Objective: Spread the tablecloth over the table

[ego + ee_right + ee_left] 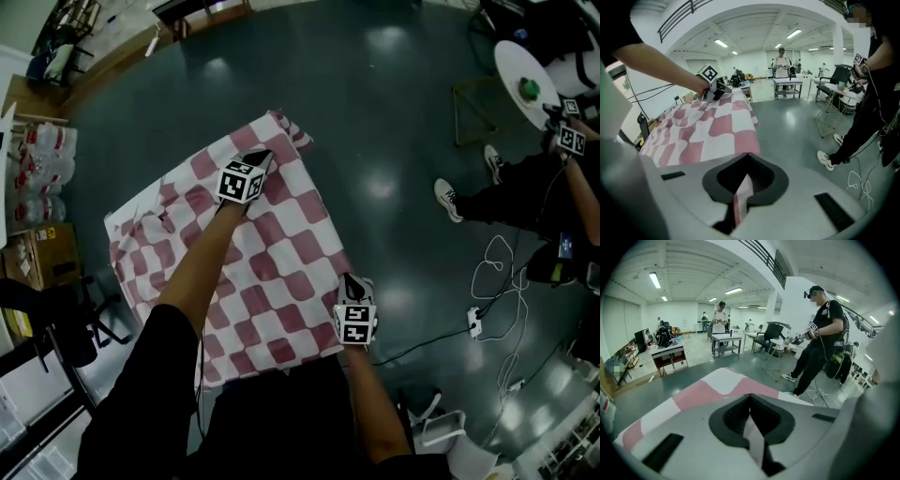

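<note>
Wears a black short-sleeved top (272, 422), filling the lower left and bottom centre of the head view, with forearms bare beyond the sleeve. Carries a white cube (242, 183) printed with black square markers on the left gripper (263, 157), and a matching one on the right gripper (349, 279). Shows, in both gripper views, pale grey moulded shells, a black rounded collar round the jaws, and dark rectangular slots at either side.

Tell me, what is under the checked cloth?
The cloth hides whatever it lies on; no tabletop shows. Only dark floor appears around its edges.
</note>
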Motion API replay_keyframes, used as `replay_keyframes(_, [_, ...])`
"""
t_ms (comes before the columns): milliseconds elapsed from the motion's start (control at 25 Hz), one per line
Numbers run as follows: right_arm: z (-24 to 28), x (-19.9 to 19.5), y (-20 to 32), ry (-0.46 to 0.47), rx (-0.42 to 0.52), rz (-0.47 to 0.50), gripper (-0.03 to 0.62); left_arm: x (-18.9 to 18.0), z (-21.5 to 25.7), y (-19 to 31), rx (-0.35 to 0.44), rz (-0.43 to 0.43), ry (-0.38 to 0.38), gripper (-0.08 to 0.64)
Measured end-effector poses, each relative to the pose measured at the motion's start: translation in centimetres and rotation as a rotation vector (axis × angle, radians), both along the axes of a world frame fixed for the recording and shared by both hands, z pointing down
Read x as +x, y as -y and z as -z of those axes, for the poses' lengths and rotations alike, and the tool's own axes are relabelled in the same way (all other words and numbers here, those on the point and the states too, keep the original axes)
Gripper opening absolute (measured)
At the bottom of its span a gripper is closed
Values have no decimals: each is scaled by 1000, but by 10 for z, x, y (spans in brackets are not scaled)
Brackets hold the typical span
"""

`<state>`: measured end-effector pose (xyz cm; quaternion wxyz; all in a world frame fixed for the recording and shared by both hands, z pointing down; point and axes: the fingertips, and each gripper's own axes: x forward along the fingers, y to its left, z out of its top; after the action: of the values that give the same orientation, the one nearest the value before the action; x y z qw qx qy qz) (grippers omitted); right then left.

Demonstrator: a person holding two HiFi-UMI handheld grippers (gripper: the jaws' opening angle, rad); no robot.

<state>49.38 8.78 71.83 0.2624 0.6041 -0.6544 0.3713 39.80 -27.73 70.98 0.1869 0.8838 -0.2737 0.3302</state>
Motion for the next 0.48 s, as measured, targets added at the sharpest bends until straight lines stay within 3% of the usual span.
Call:
replay_keyframes(80, [1, -1, -6, 33, 3, -8, 17, -1, 3, -5, -12, -30, -23, 17])
replay_keyframes(280, [24, -9, 33, 157, 152, -42, 17, 45, 9, -41, 33, -253, -50, 17])
replay_keyframes(360, [19, -20, 51, 144, 142, -14, 17, 50, 6, -39, 73, -243, -14, 17])
replay_keyframes(480, [0, -25, 45, 68, 33, 24, 17, 45, 3, -31, 79, -146, -8, 17])
